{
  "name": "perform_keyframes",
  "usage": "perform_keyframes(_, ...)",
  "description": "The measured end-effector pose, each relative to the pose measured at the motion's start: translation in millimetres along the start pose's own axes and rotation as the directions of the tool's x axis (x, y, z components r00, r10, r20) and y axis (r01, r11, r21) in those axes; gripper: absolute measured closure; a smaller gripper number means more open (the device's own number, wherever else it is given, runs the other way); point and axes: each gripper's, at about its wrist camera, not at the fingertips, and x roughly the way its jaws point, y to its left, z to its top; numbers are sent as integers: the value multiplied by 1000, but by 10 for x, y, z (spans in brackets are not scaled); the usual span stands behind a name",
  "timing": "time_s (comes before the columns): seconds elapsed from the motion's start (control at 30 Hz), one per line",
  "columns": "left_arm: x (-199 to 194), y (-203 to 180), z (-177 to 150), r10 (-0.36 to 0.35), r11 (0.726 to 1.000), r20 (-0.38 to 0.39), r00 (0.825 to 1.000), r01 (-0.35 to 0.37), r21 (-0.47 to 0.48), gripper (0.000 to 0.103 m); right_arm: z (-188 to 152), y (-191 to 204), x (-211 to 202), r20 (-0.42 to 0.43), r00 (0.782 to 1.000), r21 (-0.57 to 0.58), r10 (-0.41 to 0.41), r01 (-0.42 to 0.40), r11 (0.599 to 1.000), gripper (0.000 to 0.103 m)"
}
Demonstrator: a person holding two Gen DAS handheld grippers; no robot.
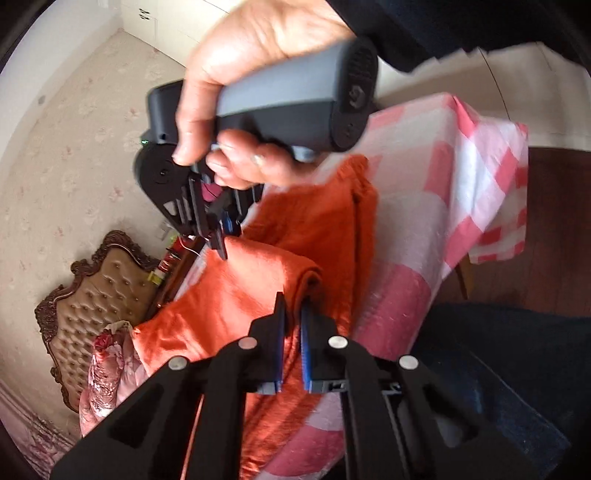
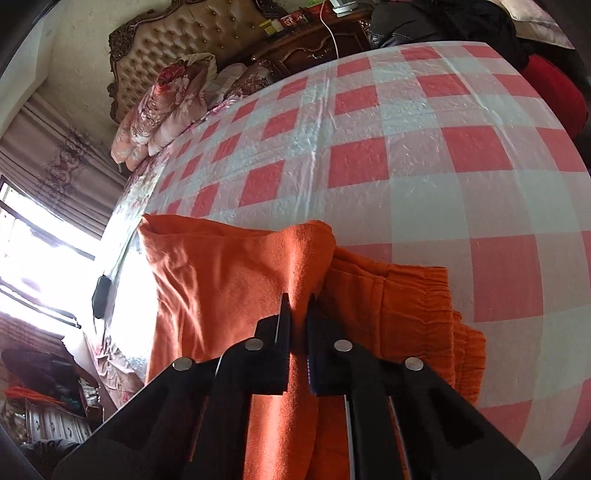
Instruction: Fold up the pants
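Left claw: pinched narrow on a fold of the pants.
Right claw: clamped on a raised fold too.
Pants: orange, half lifted off the checked tablecloth, waistband lying flat.
Handling: looks soft, light, floppy; likely sags between grips.
Hold: by the folded edges, well apart.

- Wall: pale wallpaper with a faint floral print.
- Headboard: tufted tan upholstery in a carved dark wood frame.
- Bedding: floral quilts, piled beside the headboard.
- Nightstand: dark carved wood, small items on top.
- Window: bright daylight, overexposed.
- Curtain: patterned, hanging beside the window.
- Tablecloth: red-and-white checks.
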Motion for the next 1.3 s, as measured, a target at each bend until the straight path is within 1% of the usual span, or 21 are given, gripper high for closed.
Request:
perform_keyframes(0.1, -112, 105, 93, 33, 999, 28, 999, -33, -5, 96, 37, 116, -177, 29, 999, -38, 15, -14, 999, 97)
perform_keyframes(0.2, -212, 151, 244, 50, 999, 65, 997, -51, 12, 96, 77, 126, -368, 60, 998, -30, 27, -26, 999, 97)
perform_keyframes(0.3, -237, 89, 359, 40, 998, 88, 995, -44, 35, 96, 77, 36, -523, 82, 997, -21, 13, -12, 1000, 97)
perform_keyframes(0.5, -148, -99, 533, -2, 996, 98, 995, -6, 86, 96, 3, -228, -571, 94, 996, 21, -5, 3, 1000, 97)
perform_keyframes(0.67, 13, -366, 539, -22, 994, 75, 997, 14, 109, 96, -20, -406, -369, 67, 992, 31, -106, 104, 994, 93)
perform_keyframes(0.7, 36, -389, 535, -34, 994, 70, 997, 26, 106, 92, -40, -430, -349, 73, 990, 28, -122, 120, 992, 93)
perform_keyframes(0.77, 4, -369, 524, -80, 995, 83, 993, 74, 71, 77, -89, -436, -327, 93, 979, 7, -179, 179, 984, 84)
perform_keyframes(0.8, -27, -333, 519, -97, 994, 86, 992, 93, 52, 62, -99, -434, -326, 99, 976, 2, -193, 194, 981, 81)
perform_keyframes(0.83, -81, -275, 510, -118, 993, 98, 988, 116, 28, 62, -115, -425, -343, 116, 965, -2, -237, 239, 971, 63)
perform_keyframes(0.87, -175, -155, 492, -140, 990, 114, 983, 143, -13, 62, -130, -411, -376, 135, 945, -2, -296, 299, 954, 50)
perform_keyframes(0.93, -312, 129, 428, -161, 978, 121, 979, 175, -116, 62, -174, -382, -541, 199, 913, 9, -357, 363, 932, 51)
perform_keyframes(0.97, -373, 333, 372, -170, 963, 123, 978, 191, -188, 62, -202, -375, -639, 223, 904, 24, -366, 370, 929, 51)
perform_keyframes(1.03, -382, 968, 154, -155, 892, 104, 982, 185, -412, 62, -311, -307, -883, 283, 881, 67, -378, 375, 925, 51)
perform_keyframes(1.07, -277, 1313, 8, -167, 830, 91, 982, 190, -525, 65, -385, -235, -965, 305, 876, 77, -374, 369, 926, 52)
perform_keyframes(1.1, -168, 1575, -123, -188, 766, 96, 977, 207, -608, 75, -461, -134, -1003, 318, 876, 71, -362, 358, 931, 53)
perform_keyframes(1.13, 48, 1898, -326, -229, 669, 108, 967, 237, -704, 85, -558, 9, -985, 328, 884, 42, -334, 340, 940, 54)
perform_keyframes(1.17, 290, 2126, -505, -246, 617, 99, 964, 234, -751, 88, -646, 142, -910, 330, 891, 10, -313, 328, 945, 56)
perform_keyframes(1.2, 471, 2241, -611, -245, 617, 86, 966, 224, -754, 95, -678, 223, -835, 327, 893, -10, -309, 330, 944, 56)
perform_keyframes(1.23, 664, 2331, -697, -276, 615, 84, 958, 243, -750, 97, -741, 312, -697, 320, 895, -42, -310, 340, 939, 56)
perform_keyframes(1.27, 861, 2406, -771, -348, 581, 110, 931, 307, -754, 97, -780, 346, -562, 305, 896, -65, -322, 357, 932, 56)
perform_keyframes(1.3, 1083, 2476, -862, -450, 499, 165, 878, 401, -768, 98, -805, 345, -425, 279, 895, -77, -348, 383, 921, 57)
